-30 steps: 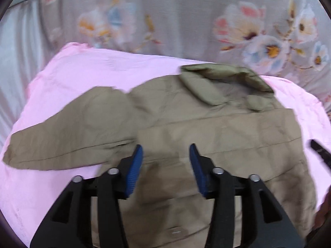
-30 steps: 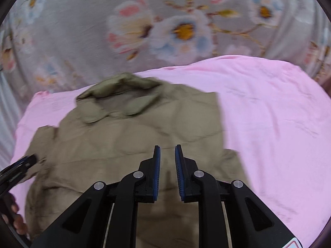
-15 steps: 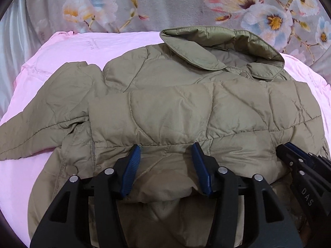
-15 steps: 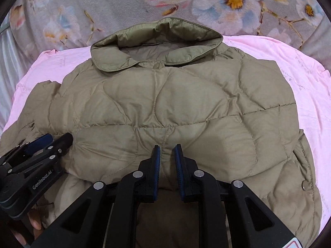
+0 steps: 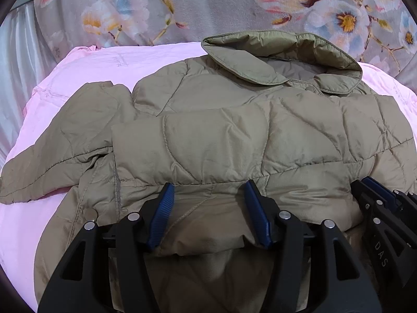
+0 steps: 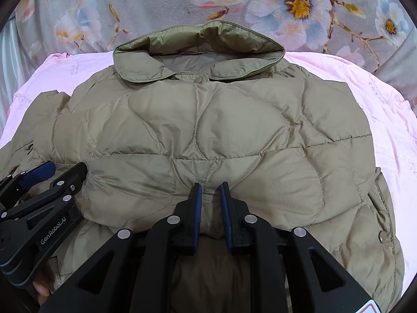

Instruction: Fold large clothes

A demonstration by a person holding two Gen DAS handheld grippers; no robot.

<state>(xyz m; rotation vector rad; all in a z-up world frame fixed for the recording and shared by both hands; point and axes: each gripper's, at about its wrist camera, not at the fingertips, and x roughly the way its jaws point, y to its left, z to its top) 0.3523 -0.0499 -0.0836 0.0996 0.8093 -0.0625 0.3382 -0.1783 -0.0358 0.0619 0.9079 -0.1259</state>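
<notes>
An olive quilted jacket lies spread across a pink sheet on a bed, collar at the far end against a grey floral bedcover. The near hem has been doubled up over the body, so that a thick fold runs left to right just ahead of both tools.

The right gripper stands at the middle of that fold, its blue-padded jaws drawn to a narrow gap with a pinch of the padded fabric caught between them. In the right wrist view the cloth bulges up between the pads and puckers toward the grip.

The left gripper sits further left along the same fold, jaws spread wide. The folded edge fills the space between its fingers, and the pads seem to touch the fabric on both sides, though whether they press it or merely flank it cannot be told from this angle.

A sleeve trails off to the left, lying flat on the sheet beyond the jacket's body. A snap button shows on the right front edge, near the hem. The closed front placket meets the collar at another snap.

Each tool appears in the other's view, the two standing just beside one another along the fold.
</notes>
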